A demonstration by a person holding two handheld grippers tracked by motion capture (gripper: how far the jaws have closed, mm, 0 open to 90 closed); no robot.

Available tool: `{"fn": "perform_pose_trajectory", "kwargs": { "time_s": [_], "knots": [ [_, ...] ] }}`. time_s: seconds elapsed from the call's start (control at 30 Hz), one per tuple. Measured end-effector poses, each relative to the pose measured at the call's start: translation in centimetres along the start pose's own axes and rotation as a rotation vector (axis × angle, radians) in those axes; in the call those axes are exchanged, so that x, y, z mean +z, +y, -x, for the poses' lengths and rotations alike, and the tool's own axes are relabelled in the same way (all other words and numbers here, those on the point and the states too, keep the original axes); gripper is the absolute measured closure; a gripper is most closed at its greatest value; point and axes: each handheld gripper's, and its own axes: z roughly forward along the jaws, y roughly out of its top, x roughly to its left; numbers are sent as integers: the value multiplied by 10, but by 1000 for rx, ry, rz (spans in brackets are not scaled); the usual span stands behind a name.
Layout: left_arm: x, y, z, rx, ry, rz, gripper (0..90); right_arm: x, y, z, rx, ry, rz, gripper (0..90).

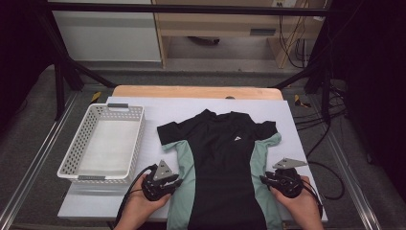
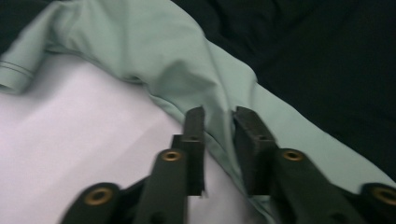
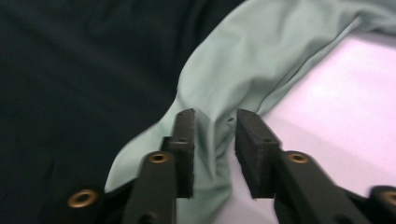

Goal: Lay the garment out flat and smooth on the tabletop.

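here each narrowly parted tool [image 1: 178, 182] [image 1: 264, 179] straddles a green side fold of the shirt [image 1: 222, 158], unpinched.

A black shirt [image 1: 225, 167] with pale green side panels lies flat, face up, between the left tool [image 1: 174, 183] and right tool [image 1: 265, 179].

Black shirt [image 1: 221, 158] with mint-green side panels, small white chest logo. White perforated basket [image 1: 103, 143] at 9 o'clock. White mat [image 1: 297, 143], tan table [image 1: 191, 91].
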Motion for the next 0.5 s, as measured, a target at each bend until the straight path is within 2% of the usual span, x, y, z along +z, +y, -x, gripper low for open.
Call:
{"fn": "perform_pose_trajectory", "kwargs": {
  "time_s": [0.07, 0.13, 0.23, 0.3, 0.37, 0.43, 0.5],
  "knots": [
    [0, 1, -5, -25, -1, 24, 697, 2, 3, 4, 13, -22, 16, 636],
    [2, 1, -6, -47, -22, 30, 692, 4, 6, 7, 42, -32, 30, 632],
    [6, 1, -3, -40, -32, 13, 677, 10, 11, 10, 57, -24, 39, 624],
    [11, 2, 0, -30, -37, 2, 679, 16, 13, 8, 38, -26, 19, 623],
    [18, 2, 1, -17, -37, -19, 710, 21, 13, 4, 22, -33, -8, 675],
    [23, 2, 2, -12, -44, -35, 782, 23, 12, 4, 1, -28, -35, 813],
    [25, 2, 2, -7, -38, -36, 834, 23, 11, 5, 0, -15, -37, 883]
  ]
}}
